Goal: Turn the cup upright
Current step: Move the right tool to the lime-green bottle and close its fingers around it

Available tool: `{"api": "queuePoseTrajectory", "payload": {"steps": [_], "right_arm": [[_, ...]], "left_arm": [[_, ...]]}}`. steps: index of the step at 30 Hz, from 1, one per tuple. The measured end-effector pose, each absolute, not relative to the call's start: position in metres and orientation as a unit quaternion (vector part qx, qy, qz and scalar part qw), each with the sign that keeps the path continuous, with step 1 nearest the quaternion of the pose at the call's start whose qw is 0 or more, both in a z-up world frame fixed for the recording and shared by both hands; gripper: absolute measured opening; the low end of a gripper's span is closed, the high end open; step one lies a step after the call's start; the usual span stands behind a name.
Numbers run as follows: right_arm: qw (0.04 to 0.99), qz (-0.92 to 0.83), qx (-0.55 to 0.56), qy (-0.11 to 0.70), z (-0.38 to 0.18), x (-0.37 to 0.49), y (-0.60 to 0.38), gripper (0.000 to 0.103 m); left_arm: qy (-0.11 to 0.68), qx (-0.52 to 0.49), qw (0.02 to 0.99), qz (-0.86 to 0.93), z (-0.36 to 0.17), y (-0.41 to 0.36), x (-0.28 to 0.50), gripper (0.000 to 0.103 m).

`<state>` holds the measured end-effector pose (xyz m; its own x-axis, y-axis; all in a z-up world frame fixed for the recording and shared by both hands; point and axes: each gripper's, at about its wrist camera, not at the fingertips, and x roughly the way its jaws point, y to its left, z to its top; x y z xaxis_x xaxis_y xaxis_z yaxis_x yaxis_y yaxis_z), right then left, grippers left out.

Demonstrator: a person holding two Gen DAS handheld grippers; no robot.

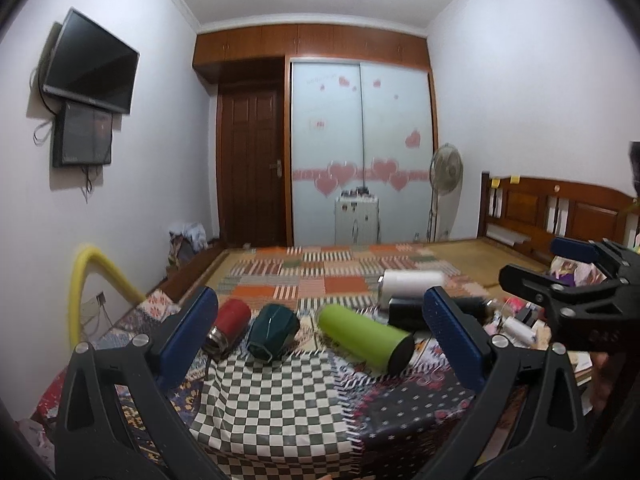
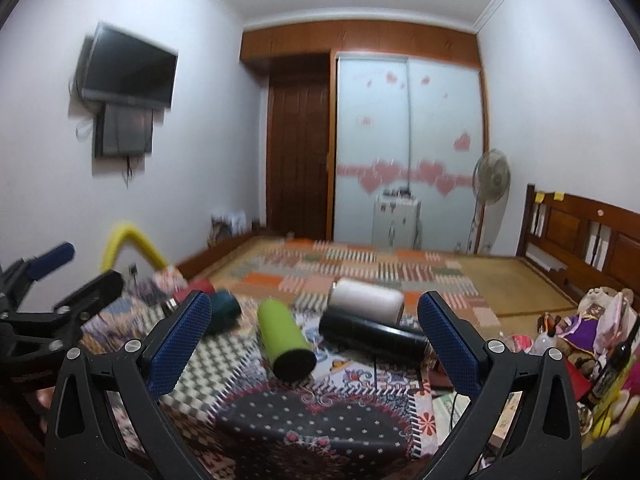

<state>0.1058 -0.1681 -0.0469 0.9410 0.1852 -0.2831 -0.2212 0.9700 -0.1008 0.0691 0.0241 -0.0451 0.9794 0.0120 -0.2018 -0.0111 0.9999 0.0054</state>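
left claw point(image 1: 320, 328) spread, level | right claw point(image 2: 316, 332) spread, level | green cup point(image 1: 366, 336) lying sideways

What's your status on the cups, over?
Left gripper and right gripper both open, empty, short of the cups. Red, dark green, lime, black and white cups all on their sides. Nothing blocking.
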Motion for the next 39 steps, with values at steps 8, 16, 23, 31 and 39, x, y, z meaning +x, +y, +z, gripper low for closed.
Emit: {"api": "queuePoseTrajectory", "payload": {"steps": [8, 16, 23, 31, 39], "right_arm": [[0.952, 0.112, -0.131, 0.253, -0.085, 0.196, -0.153, 0.103], [0.896, 0.176, -0.162, 0.373, -0.119, 0.271, -0.119, 0.103], [0.841, 0.199, -0.229, 0.448, -0.145, 0.308, -0.096, 0.103], [0.782, 0.233, -0.215, 0.537, -0.161, 0.341, -0.084, 0.091], [0.764, 0.23, -0.201, 0.569, -0.175, 0.341, -0.09, 0.063]], "left_arm": [[0.153, 0.001, 0.988, 0.018, -0.093, 0.047, 0.126, 0.103], [0.196, -0.022, 0.98, 0.016, -0.129, 0.065, 0.161, 0.103], [0.214, -0.035, 0.976, 0.013, -0.152, 0.074, 0.171, 0.103], [0.231, -0.031, 0.972, 0.015, -0.162, 0.075, 0.181, 0.103], [0.227, -0.036, 0.973, 0.022, -0.161, 0.079, 0.18, 0.103]]}}
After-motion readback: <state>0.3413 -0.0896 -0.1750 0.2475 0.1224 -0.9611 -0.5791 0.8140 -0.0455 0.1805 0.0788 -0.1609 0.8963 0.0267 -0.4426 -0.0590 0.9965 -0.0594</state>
